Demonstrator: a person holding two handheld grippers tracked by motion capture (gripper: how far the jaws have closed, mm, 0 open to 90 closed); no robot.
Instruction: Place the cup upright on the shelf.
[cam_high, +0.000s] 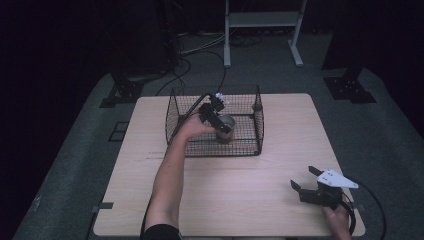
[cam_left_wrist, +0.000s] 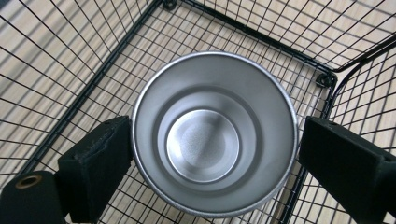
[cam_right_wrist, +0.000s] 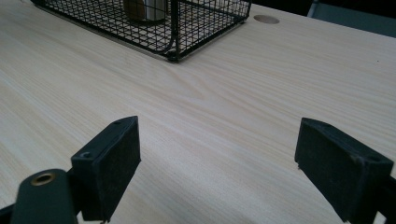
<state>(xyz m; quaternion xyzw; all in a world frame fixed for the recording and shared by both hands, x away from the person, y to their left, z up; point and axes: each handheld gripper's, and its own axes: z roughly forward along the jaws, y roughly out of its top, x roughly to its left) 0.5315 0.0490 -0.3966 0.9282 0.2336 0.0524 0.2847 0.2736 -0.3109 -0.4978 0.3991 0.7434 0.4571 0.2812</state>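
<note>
One metal cup (cam_left_wrist: 215, 135) stands upright inside the one black wire basket (cam_high: 260, 125) at the far middle of the wooden table (cam_high: 280, 145). The left gripper (cam_high: 220, 125) points down over the cup, its jaws either side of the rim: one pad seems to brush it, the other stands just clear, so nothing is gripped. The left forearm (cam_high: 170, 175) reaches forward into the basket. The right gripper (cam_high: 304, 179) rests near the table's near right corner, jaws spread wide and empty.
</note>
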